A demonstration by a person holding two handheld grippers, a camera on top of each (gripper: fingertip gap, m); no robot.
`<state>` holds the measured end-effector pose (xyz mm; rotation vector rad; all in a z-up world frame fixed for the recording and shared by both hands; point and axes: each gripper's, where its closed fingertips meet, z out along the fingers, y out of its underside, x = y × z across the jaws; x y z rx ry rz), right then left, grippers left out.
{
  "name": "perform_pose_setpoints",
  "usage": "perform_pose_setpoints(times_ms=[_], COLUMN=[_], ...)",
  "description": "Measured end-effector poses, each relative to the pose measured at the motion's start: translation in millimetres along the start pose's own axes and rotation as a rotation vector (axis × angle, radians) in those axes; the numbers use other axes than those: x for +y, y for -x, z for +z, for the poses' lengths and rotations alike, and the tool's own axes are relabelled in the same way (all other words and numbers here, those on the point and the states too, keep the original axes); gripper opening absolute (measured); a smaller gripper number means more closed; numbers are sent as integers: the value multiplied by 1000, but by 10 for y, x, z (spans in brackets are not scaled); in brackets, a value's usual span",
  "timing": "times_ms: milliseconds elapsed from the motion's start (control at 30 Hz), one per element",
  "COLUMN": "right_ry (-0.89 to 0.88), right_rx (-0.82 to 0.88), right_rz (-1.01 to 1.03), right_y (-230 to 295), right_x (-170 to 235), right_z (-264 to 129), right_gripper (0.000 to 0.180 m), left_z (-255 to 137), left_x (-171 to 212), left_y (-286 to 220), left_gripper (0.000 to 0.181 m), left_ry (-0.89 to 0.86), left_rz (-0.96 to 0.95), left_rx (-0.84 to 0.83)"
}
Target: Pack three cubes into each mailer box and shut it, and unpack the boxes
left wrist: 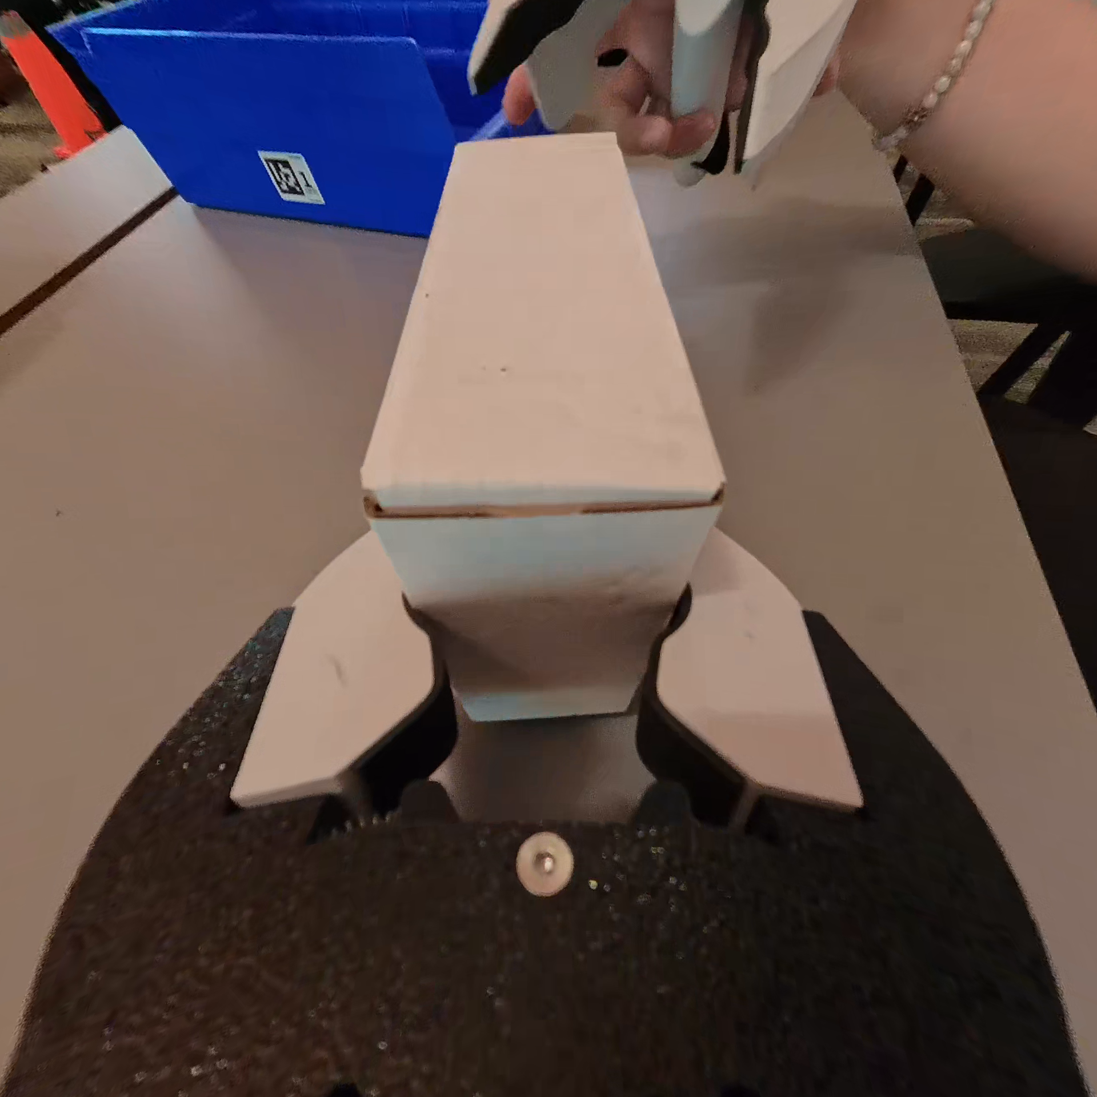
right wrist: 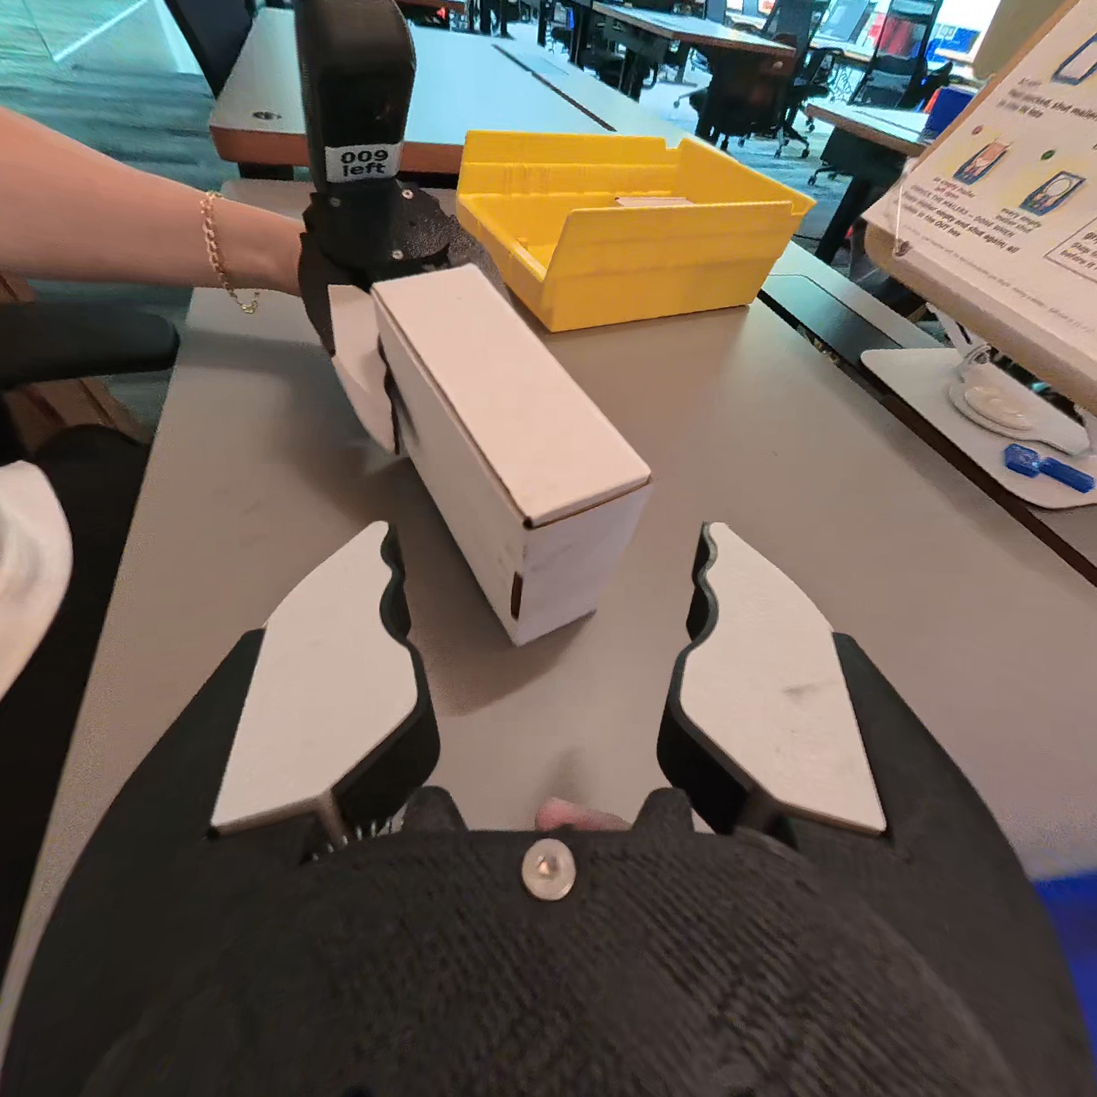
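Clamped between the left gripper (left wrist: pixel 546 653) fingers: one short end of a white mailer box (left wrist: pixel 540 368), lid down, lying long-ways on the grey table (left wrist: pixel 208 415). Hard to say whether resting fully on the surface or lifted a little at the gripped end. Farther along, beyond the box's far end, the right gripper (right wrist: pixel 549 623) spread wide and empty, hovering near that end but touching nothing. No cubes in sight anywhere; contents of the box hidden by the closed lid. Judged step: a shut box being carried or positioned, either just packed or about to be opened for unpacking; cannot tell which. Next move likely calls for steadying the box with the left hold while bringing the open right fingers to the front lid edge, or else carrying the box off to a bin. Left to right around it: an orange cone (left wrist: pixel 47 89) at the far left, a blue bin (left wrist: pixel 267 119) behind the box, in the right wrist view a yellow bin (right wrist: pixel 623 249) just beyond it, then an instruction board (right wrist: pixel 1009 196) on a white stand. Nothing lying between the right fingers and the box; yellow bin close enough to limit a swing that way.
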<state>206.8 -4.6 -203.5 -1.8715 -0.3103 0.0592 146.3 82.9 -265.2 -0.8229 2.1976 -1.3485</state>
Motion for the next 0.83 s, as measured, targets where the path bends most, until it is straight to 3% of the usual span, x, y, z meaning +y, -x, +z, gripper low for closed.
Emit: perform_pose_setpoints(times_ms=[300, 367, 433, 533, 633, 733, 833], right_ry=[51, 110, 141, 143, 135, 137, 139], right_rx=[-143, -167, -138, -152, -153, -151, -138], right_rz=[10, -27, -62, -37, -32, -30, -23], right_y=[271, 318, 280, 292, 294, 294, 294], right_x=[258, 385, 461, 466, 462, 462, 445], right_z=[519, 550, 576, 576, 578, 587, 644], right_gripper=[102, 92, 81, 80, 80, 80, 80], left_z=[57, 54, 42, -69, -303, -481, -363], left_x=[132, 141, 188, 212, -88, -537, -825], left_y=[-187, -172, -102, -42, -62, -32, -219], left_gripper=[75, 76, 83, 93, 96, 80, 68], left_ry=[107, 113, 140, 167, 79, 33, 143], left_rz=[0, -5, 3, 21, 74, 243, 445], left_rx=[182, 167, 82, -23, -117, -351, -449])
